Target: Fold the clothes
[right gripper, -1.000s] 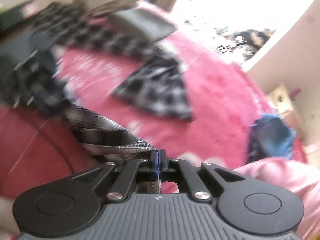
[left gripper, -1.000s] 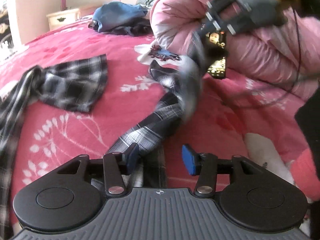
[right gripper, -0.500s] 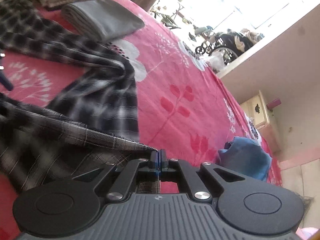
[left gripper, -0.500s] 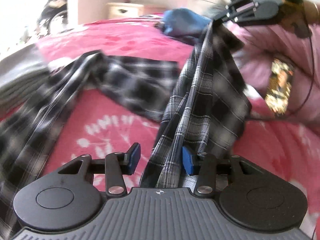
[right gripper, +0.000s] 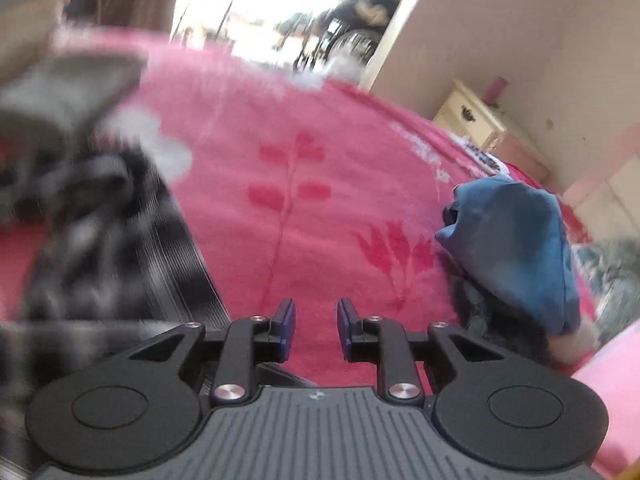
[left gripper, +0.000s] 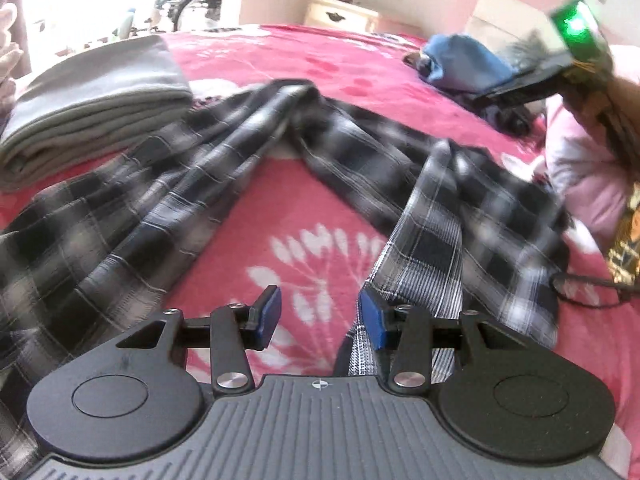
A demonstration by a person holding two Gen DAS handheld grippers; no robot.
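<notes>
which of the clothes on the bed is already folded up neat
The grey garment at the far left: it sits in flat stacked layers. The plaid shirt lies spread and twisted, and the blue garment is a crumpled heap.

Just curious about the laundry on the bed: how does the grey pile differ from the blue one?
The grey pile is neatly folded into flat layers; the blue clothing is a crumpled heap. The grey pile lies next to the checked shirt; the blue clothing sits apart, towards the bedside cabinet. Both rest on the pink bedspread, and no gripper touches either.

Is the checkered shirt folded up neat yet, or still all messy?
Still messy. The checkered shirt lies sprawled and rumpled across the pink blanket, unlike the neatly folded grey stack beside it.
</notes>
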